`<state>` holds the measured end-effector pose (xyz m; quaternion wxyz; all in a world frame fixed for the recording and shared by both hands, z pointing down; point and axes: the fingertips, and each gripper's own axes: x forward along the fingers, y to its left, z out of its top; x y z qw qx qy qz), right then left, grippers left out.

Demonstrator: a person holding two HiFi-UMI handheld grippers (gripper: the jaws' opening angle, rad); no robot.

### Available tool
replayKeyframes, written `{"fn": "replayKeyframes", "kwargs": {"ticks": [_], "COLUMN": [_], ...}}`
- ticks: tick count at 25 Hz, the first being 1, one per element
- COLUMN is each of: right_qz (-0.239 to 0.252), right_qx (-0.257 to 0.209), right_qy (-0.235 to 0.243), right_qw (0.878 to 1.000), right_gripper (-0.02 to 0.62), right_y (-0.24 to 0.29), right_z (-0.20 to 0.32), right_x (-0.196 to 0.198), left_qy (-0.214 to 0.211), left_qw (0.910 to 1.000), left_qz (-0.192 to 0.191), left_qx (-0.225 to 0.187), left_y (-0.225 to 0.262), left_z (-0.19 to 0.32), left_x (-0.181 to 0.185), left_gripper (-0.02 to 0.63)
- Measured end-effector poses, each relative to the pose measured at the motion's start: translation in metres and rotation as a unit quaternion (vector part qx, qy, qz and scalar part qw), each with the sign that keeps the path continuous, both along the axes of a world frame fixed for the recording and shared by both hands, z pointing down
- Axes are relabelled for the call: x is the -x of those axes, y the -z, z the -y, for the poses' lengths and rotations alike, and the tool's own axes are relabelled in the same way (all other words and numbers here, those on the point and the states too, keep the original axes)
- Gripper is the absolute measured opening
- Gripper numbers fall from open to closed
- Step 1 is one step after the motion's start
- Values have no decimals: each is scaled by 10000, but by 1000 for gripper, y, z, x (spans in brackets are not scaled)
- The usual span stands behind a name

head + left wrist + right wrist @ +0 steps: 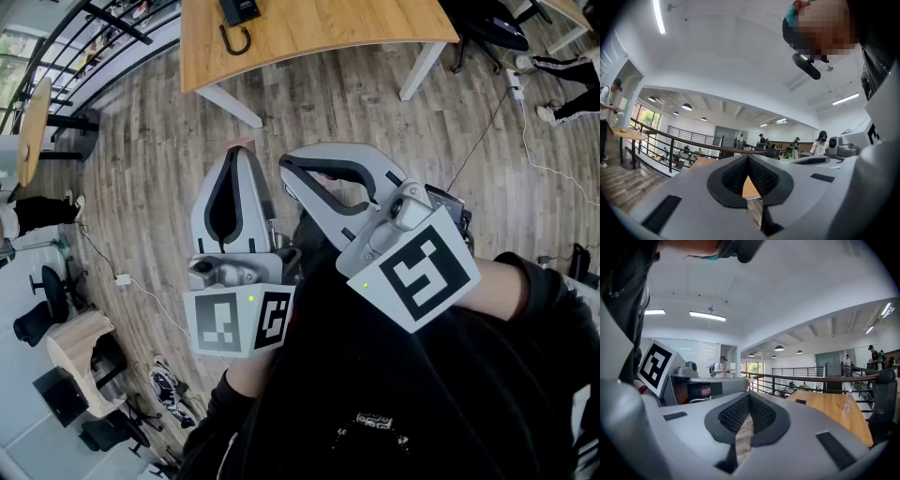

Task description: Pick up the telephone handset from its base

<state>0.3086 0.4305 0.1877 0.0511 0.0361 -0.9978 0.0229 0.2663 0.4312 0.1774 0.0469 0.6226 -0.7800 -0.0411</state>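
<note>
Left of centre in the head view: left gripper (241, 152), a grey plastic two-jaw tool, clenched, tips pressed together and gripping nothing. Same left gripper (748, 158) seen along its own jaws: black ribbed pads (733, 176) meeting at the tip, with a sliver of tabletop and floor visible through the gap lower down. Below the jaws in the head view: white cube with black square markers (239, 323), part of that gripper. Underneath: grey-brown wood plank floor (150, 178).

Top centre of the head view, at the frame edge: black desk telephone (239, 9) with looped black cord (234, 40), resting on the light wooden table (328, 28) with white legs (230, 105). Cut off by the frame; handset not separable from base by eye. Well apart from both grippers.

Right of centre: right gripper (285, 167), same grey build, also clenched and empty, jaws forming a closed loop with tips touching. Same right gripper (749, 396) in its own view: ribbed pads (764, 416) together at the tip. Lower right of those jaws: second marker cube (422, 272), tilted. Bottom of the frame: black sleeves (375, 394) of the person.
</note>
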Motion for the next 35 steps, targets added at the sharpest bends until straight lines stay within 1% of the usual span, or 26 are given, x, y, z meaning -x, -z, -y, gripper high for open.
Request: {"fn": "replayKeyframes", "kwargs": {"ticks": [3,9,15,20,24,28,32,35], "right_qz": [-29,-82,85,45,51,55,4,-83], "right_qx": [13,-61,141,165,244,423,258,276], "right_qy": [75,-105,-271,-353,-547,-927,-1067,-1141], "right_qw": [10000,9999,9995,9992,9982,9948,9940,9930], "right_gripper": [18,18,18,18,18,18,18,18], "right_y": [-2,0,4,2,1,-5,-6,-11], "right_z": [-4,2,16,26,38,64,73,79], "right_x": [-3,-10,-21,-27,-34,-47,-55,-58], "left_qy": [2,-187,-339,-585,-691,-843,-1092,-1229], "left_qw": [9999,9998,9993,9981,9976,9963,9939,9924], "left_qz": [113,47,119,132,96,153,107,62], "left_qx": [-26,-13,40,106,33,-107,-96,-92], "left_y": [1,0,-1,-3,3,11,9,8], "left_z": [0,7,19,36,47,61,80,90], "left_x": [-2,-11,-26,-38,-40,-44,-54,-58], "left_gripper": [-6,-6,-6,-6,-6,-6,-5,-5]}}
